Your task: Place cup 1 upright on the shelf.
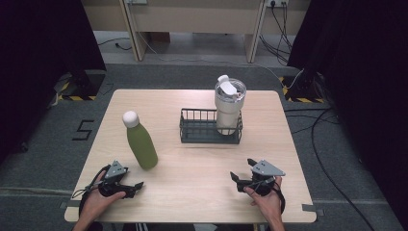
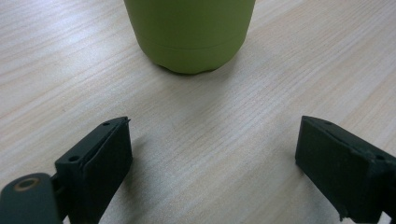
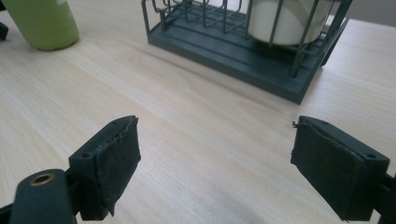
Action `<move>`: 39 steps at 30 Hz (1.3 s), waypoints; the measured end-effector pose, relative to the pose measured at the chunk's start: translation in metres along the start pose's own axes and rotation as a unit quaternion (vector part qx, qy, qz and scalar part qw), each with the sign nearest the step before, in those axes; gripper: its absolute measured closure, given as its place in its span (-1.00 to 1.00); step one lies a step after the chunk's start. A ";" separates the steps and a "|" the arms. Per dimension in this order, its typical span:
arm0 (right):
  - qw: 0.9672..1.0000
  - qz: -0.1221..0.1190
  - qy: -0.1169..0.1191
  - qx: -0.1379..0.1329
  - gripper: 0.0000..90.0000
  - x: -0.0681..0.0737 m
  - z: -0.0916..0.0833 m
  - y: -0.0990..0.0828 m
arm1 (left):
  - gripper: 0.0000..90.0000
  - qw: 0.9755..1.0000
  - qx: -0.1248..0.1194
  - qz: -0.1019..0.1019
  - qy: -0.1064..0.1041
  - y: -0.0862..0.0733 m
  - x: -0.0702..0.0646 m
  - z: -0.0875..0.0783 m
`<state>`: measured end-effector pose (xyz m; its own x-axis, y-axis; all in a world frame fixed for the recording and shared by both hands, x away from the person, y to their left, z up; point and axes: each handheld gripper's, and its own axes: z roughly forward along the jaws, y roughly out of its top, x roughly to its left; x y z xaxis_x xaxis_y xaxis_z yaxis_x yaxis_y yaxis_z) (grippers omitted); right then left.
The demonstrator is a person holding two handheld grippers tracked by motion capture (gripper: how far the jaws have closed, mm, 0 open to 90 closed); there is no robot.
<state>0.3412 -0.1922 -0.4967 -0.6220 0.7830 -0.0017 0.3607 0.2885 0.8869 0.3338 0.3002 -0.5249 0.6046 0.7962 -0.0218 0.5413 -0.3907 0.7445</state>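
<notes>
A green bottle [image 1: 141,143] with a white cap stands upright on the left half of the wooden table [image 1: 192,192]. Its base [image 2: 190,37] is just ahead of my left gripper [image 2: 212,163], which rests open near the front left edge [image 1: 134,186]. A dark wire basket [image 1: 202,129] sits at the table's middle, and a cream tumbler [image 1: 228,107] with a clear lid stands in its right end. My right gripper [image 1: 241,172] lies open near the front right, facing the basket [image 3: 233,46] and tumbler [image 3: 287,21]; the green bottle [image 3: 42,23] shows at the left.
Bare tabletop lies between the two grippers and in front of the basket. Beyond the table are grey carpet, desk legs [image 1: 132,33], black curtains on both sides and cables [image 1: 317,139] on the floor at the right.
</notes>
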 end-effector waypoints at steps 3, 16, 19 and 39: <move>1.000 0.005 0.003 0.009 -0.66 0.001 0.001 -0.003 | -0.77 1.000 0.000 0.000 0.000 0.000 0.000 0.000; 0.998 0.004 0.008 0.057 -0.66 0.004 0.004 -0.011 | -0.77 1.000 0.000 -0.001 0.000 0.000 0.000 0.000; 0.998 0.005 0.009 0.068 -0.66 0.005 0.005 -0.012 | -0.77 1.000 0.000 0.000 0.000 0.000 0.000 0.000; 0.990 -0.003 -0.003 0.144 -0.71 0.011 0.012 -0.017 | -0.77 1.000 0.000 0.001 0.000 0.000 0.000 0.000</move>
<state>0.3365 -0.1814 -0.5177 -0.6217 0.7832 -0.0103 0.5401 0.4382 0.7186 0.3336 0.3000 -0.5250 0.6061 0.7951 -0.0201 0.5397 -0.3926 0.7447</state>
